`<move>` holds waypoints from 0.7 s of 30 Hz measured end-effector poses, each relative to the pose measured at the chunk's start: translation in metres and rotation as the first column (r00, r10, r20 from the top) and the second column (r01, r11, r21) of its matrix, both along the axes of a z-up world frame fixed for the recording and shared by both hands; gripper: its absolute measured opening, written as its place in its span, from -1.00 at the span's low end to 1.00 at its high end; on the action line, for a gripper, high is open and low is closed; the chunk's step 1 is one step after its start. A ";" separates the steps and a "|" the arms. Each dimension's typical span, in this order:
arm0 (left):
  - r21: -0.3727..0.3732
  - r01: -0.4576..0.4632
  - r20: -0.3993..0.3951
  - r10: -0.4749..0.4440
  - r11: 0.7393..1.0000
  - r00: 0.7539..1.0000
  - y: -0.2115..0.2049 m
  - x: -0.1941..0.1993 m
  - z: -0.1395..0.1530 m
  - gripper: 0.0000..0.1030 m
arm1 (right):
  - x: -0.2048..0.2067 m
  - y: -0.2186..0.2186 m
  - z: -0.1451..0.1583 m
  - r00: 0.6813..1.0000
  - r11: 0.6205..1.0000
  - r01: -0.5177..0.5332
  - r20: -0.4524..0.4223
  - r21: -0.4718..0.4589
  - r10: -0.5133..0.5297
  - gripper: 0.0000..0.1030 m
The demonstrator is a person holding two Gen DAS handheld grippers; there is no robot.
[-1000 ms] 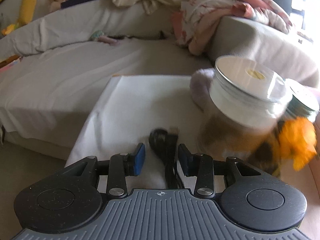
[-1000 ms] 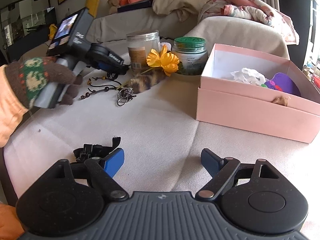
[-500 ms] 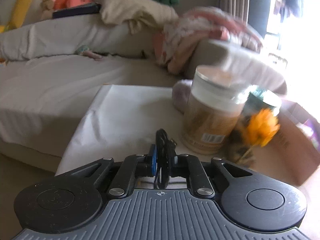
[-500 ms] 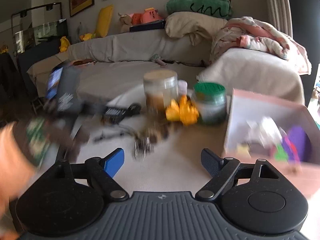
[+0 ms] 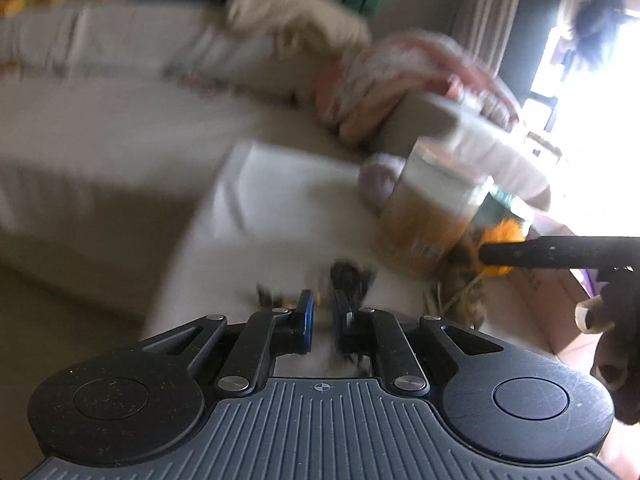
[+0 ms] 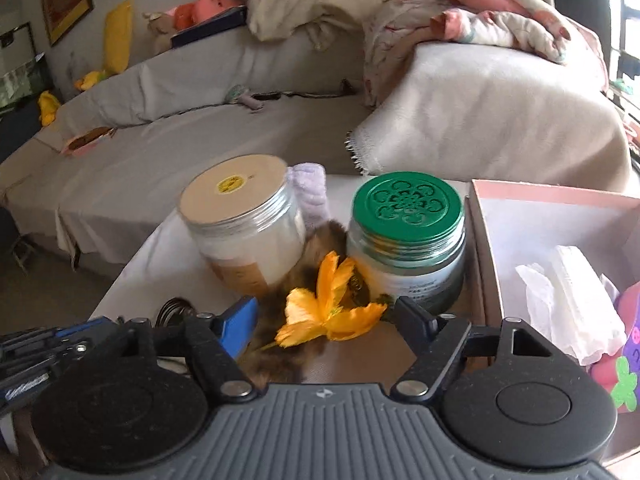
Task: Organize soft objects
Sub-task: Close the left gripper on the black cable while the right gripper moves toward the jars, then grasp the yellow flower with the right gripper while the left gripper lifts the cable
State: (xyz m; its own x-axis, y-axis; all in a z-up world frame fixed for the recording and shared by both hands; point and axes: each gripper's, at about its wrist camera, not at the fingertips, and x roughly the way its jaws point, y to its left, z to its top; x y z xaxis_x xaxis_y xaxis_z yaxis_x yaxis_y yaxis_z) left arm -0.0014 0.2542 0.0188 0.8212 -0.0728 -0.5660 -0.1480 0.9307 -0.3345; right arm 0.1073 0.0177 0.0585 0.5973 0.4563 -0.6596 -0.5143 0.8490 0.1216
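An orange fabric flower [image 6: 329, 312] lies on a brown furry piece [image 6: 296, 288] in front of two jars. My right gripper [image 6: 326, 318] is open, its fingers on either side of the flower. A lilac soft roll [image 6: 310, 192] stands behind the jars. The pink box [image 6: 560, 208] at the right holds white tissue [image 6: 560, 300] and purple foam shapes [image 6: 628, 344]. In the blurred left wrist view my left gripper [image 5: 322, 314] is nearly shut; a black cord [image 5: 350, 276] sits at its tips, and whether it is gripped is unclear. The flower [image 5: 502, 246] shows at the right there.
A jar with a tan lid [image 6: 244, 232] and a jar with a green lid [image 6: 406, 240] stand on the white table [image 6: 132, 276]. A metal ring [image 6: 174, 310] lies at the left. A covered sofa [image 6: 200, 120] with blankets is behind.
My right gripper has moved forward to the flower and now straddles it. My left gripper, shut on the black cord half a second ago, has opened slightly and its view has swung and blurred.
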 end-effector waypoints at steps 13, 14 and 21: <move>0.303 0.068 -0.003 -0.070 0.951 0.998 -0.055 0.032 0.008 -0.69 | -0.068 0.002 -0.010 0.967 0.976 -0.139 0.187 -0.169 0.171 0.49; 0.309 0.071 -0.028 -0.066 0.949 0.997 -0.057 0.035 0.005 -0.69 | -0.071 0.001 -0.012 0.966 0.973 -0.146 0.188 -0.177 0.179 0.49; 0.334 0.056 -0.037 -0.046 0.941 0.998 -0.058 0.030 -0.010 -0.39 | -0.067 -0.014 -0.009 0.972 0.985 -0.131 0.179 -0.108 0.149 0.49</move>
